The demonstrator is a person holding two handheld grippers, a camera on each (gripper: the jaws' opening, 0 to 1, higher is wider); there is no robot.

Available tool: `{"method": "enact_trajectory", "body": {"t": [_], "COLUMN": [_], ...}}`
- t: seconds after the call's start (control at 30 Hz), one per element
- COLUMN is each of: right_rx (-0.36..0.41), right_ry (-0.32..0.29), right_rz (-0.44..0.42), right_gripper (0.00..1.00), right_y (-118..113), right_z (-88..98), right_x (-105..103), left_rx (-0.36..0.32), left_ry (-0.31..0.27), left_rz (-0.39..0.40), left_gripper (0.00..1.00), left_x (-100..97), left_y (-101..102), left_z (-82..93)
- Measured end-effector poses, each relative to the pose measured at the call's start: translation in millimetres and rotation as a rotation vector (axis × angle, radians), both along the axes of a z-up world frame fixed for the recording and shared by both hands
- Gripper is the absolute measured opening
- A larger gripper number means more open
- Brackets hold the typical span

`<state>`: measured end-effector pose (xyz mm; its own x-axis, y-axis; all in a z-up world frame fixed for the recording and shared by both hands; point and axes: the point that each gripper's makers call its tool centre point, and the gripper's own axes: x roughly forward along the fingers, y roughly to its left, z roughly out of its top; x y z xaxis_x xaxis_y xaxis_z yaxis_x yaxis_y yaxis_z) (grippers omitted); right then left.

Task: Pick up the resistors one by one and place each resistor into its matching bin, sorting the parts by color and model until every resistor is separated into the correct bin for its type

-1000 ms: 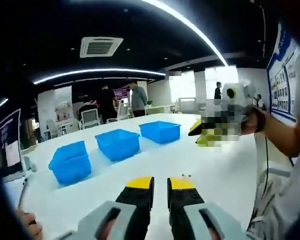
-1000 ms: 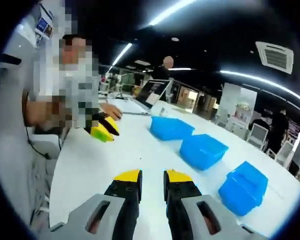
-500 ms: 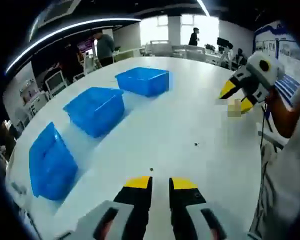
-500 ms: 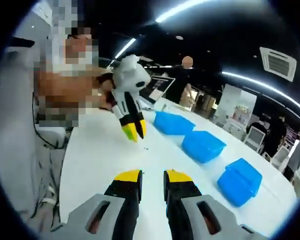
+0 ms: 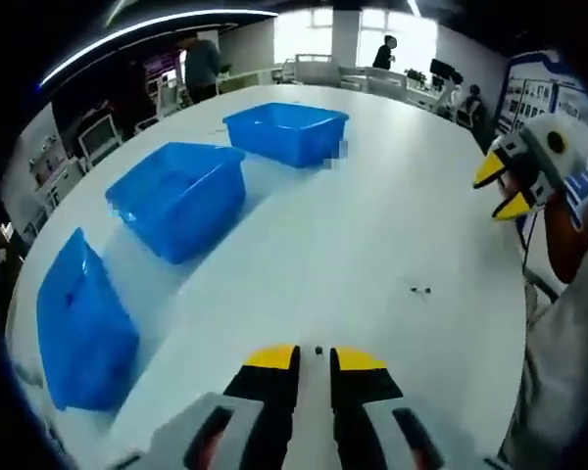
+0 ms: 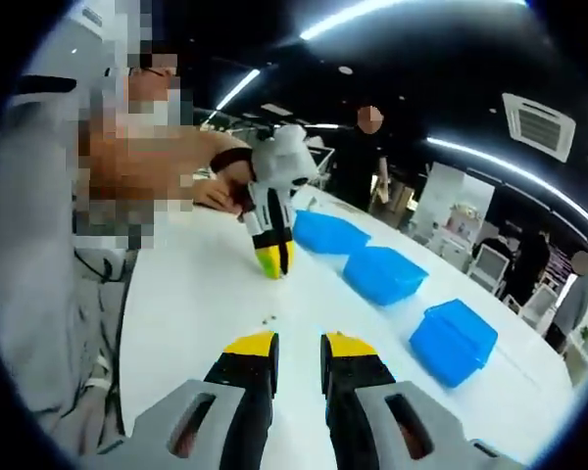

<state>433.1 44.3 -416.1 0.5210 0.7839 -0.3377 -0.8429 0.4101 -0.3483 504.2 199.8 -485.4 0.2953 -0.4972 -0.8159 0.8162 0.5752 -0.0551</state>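
White tabletop [image 5: 372, 225] carries three blue plastic bins in a row: the far bin [image 5: 286, 133], the middle bin [image 5: 179, 197] and the near bin [image 5: 76, 328] as the left gripper view shows them. In that view the left gripper [image 5: 314, 358] points down at the table with its yellow-tipped jaws a narrow gap apart, holding nothing; a small dark resistor [image 5: 318, 350] lies on the white surface just at the gap between the tips, and whether the tips touch it cannot be told. Two more tiny dark parts [image 5: 421, 290] lie well to the right of the middle bin, toward the table's edge. The right gripper [image 5: 505, 188] comes in at the right edge of this view, its yellow tips a little apart and empty, raised above the table.

From the right gripper view, the right gripper's own jaws [image 6: 299, 345] stand slightly apart with nothing between them, off the table. This view gives what the other cannot: the left gripper [image 6: 273, 260] seen from outside, upright, tips down at the tabletop [image 6: 186, 294], in front of the three bins [image 6: 382, 274]. Small dark specks [image 6: 268, 317] lie on the table between the two grippers
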Motion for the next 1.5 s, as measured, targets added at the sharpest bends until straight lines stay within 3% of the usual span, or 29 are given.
{"method": "enact_trajectory", "body": {"t": [0.23, 0.33, 0.57, 0.7, 0.77, 0.83, 0.97, 1.07, 1.3, 1.4, 1.5], "right_rx": [-0.014, -0.010, 0.012, 0.038, 0.050, 0.062, 0.117, 0.117, 0.132, 0.136, 0.126], "right_ry": [-0.004, -0.001, -0.001, -0.004, 0.004, 0.008, 0.042, 0.052, 0.068, 0.073, 0.076], "right_rz": [0.002, 0.000, -0.018, -0.026, -0.039, -0.049, -0.039, -0.023, 0.001, 0.006, -0.003], "right_gripper": [0.19, 0.19, 0.19, 0.19, 0.19, 0.19, 0.19, 0.19, 0.19, 0.19, 0.19], "right_y": [1, 1, -4, -7, -9, -9, -3, 3, 11, 13, 12], "right_z": [-2.6, -2.7, -1.6, 0.8, -0.5, -0.9, -1.8, -6.9, -10.9, -12.4, -13.5], "right_x": [3, 4, 8, 9, 12, 14, 11, 8, 0, -1, 1], "left_rx": [-0.032, -0.034, -0.045, -0.157, -0.265, -0.355, -0.548, -0.666, -0.806, -0.797, -0.813], "left_ry": [0.015, 0.017, -0.003, -0.005, -0.016, -0.061, -0.219, -0.302, -0.401, -0.442, -0.480], "left_rz": [0.019, -0.012, -0.019, 0.006, 0.035, 0.043, -0.008, -0.046, -0.001, 0.084, 0.082], "left_gripper": [0.09, 0.06, 0.05, 0.05, 0.05, 0.05, 0.05, 0.05, 0.05, 0.05, 0.05], "left_x": [3.8, -0.9, 4.9, 10.7, 17.5, 27.1, 43.3, 51.7, 98.0, 126.6, 140.9], "left_y": [0, -2, 0, -11, -23, -34, -68, -95, -148, -166, -188], "left_z": [-0.1, -0.2, 1.7, 16.5, 34.7, 53.6, 98.9, 127.0, 154.1, 154.6, 159.8]}}
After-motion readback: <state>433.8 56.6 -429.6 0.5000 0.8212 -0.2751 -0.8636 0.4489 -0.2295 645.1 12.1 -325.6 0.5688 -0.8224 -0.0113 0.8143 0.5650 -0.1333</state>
